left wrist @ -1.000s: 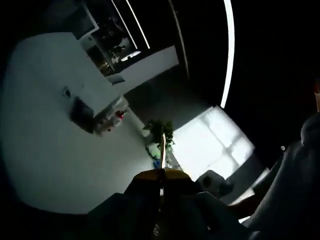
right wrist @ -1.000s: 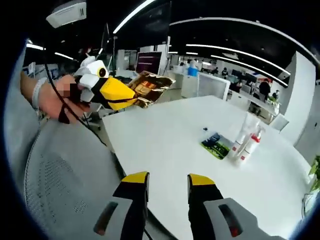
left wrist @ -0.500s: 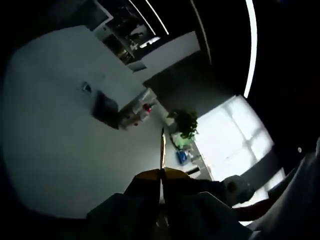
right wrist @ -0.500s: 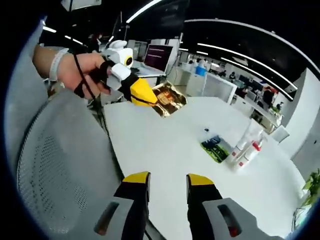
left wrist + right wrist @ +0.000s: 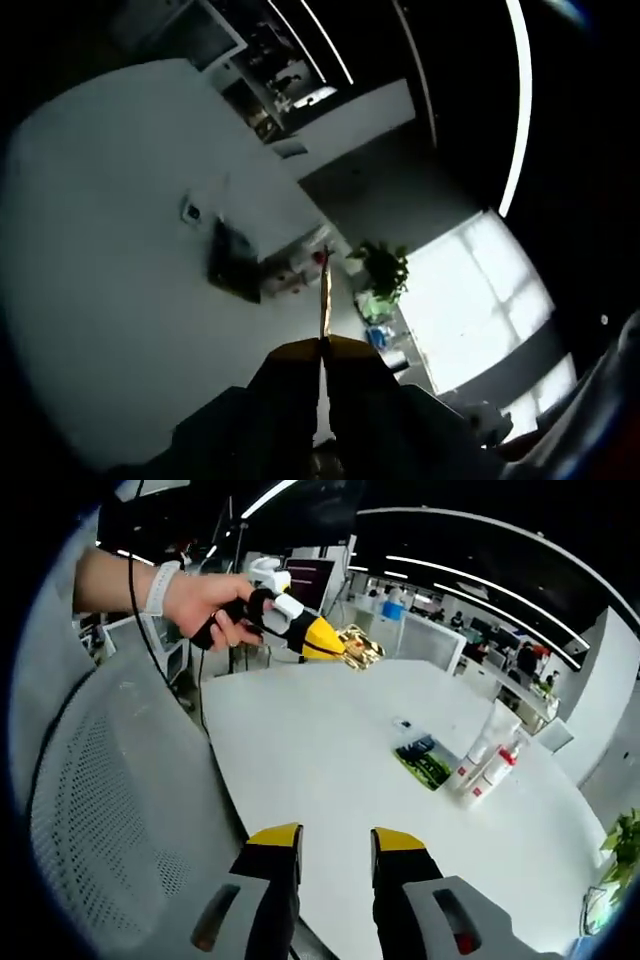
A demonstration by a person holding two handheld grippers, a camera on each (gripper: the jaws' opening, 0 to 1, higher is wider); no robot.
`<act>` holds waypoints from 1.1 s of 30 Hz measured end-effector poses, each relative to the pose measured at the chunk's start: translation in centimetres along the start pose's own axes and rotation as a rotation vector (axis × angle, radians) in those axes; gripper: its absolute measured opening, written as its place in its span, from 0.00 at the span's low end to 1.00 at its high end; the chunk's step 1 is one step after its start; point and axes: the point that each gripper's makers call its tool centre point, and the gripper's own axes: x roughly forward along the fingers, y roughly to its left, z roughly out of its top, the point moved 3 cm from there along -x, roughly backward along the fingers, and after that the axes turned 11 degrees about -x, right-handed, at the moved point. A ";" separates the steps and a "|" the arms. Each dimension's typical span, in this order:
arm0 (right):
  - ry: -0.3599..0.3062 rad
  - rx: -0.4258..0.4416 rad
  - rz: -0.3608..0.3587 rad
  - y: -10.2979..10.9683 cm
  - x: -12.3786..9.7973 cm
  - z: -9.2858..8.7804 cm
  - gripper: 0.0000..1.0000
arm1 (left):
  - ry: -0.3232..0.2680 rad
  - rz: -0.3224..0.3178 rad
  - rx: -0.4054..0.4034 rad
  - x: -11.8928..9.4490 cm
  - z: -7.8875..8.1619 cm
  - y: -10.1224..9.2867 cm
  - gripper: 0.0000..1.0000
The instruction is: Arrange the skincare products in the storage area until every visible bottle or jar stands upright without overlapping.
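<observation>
Two white bottles point(image 5: 482, 764) with red labels stand close together on the white table point(image 5: 300, 740), next to a dark green packet point(image 5: 422, 761). A hand holds my left gripper point(image 5: 338, 646) above the table's far edge, shut on a crinkled gold foil packet point(image 5: 362, 647). In the left gripper view that packet point(image 5: 323, 295) shows edge-on as a thin strip between the closed jaws of the left gripper point(image 5: 323, 345). The bottles point(image 5: 300, 272) and the dark packet point(image 5: 232, 262) lie beyond it. My right gripper point(image 5: 336, 838) is open over the table's near edge, holding nothing.
A grey mesh chair back point(image 5: 110, 820) stands left of my right gripper. A small dark item point(image 5: 400, 723) lies on the table near the green packet. Office desks with monitors and people fill the background. A potted plant point(image 5: 382, 272) stands past the table.
The hand has carried my left gripper and the gold packet farther from the right gripper, out over the table's far side. The right gripper stays open in place.
</observation>
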 end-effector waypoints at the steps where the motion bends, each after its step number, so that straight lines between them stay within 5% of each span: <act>1: 0.002 -0.001 -0.002 0.0 0.0 -0.1 0.21 | -0.001 -0.002 0.003 0.3 0.4 -0.1 0.00; 22: 0.006 -0.042 0.045 0.8 0.5 0.3 0.23 | 0.027 0.001 -0.042 4.1 5.9 1.6 0.00; 33: 0.010 -0.060 0.046 0.9 0.5 0.3 0.26 | 0.062 0.023 -0.051 5.6 6.7 2.8 0.00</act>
